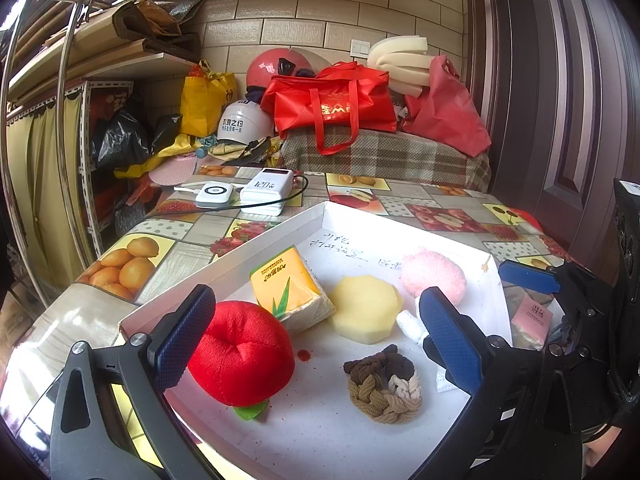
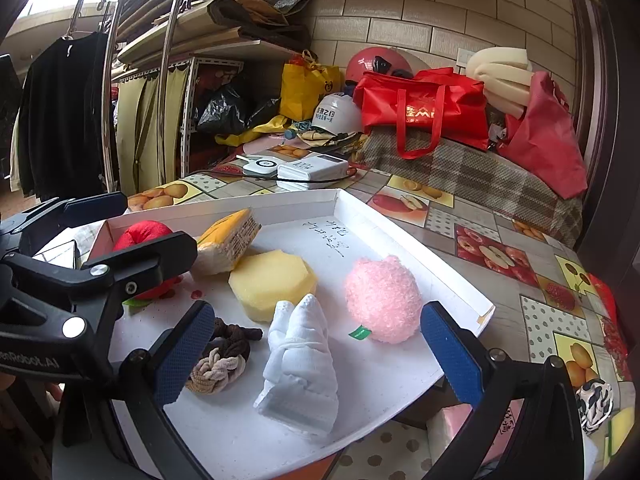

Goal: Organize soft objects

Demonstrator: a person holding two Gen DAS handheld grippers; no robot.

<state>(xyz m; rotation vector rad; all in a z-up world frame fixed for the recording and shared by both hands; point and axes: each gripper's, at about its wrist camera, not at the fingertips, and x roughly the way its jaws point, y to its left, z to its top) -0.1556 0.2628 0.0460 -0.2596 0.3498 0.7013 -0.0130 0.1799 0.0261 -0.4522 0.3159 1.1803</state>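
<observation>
A white tray point(image 1: 280, 232) on the table holds the soft things: a red plush apple point(image 1: 240, 360), a yellow tissue pack point(image 1: 292, 292), a yellow sponge point(image 1: 366, 308), a pink fluffy ball point(image 1: 432, 276) and a braided hair tie point(image 1: 384, 384). My left gripper point(image 1: 316, 336) stands open over the tray. The apple lies close by its left finger, and nothing is held. My right gripper point(image 2: 318, 356) is open too. A folded white cloth point(image 2: 300, 368) lies on the tray floor between its wide-spread fingers. The tray point(image 2: 360, 208), sponge point(image 2: 272, 284), ball point(image 2: 382, 300) and hair tie point(image 2: 218, 364) also show there.
Two white power banks point(image 1: 260, 194) with a cable lie beyond the tray on the fruit-print tablecloth point(image 1: 132, 264). A pink packet point(image 1: 532, 320) sits just off the tray's right side. Red bags point(image 1: 336, 104), helmets and foam are piled at the back; a metal rack point(image 2: 108, 80) stands left.
</observation>
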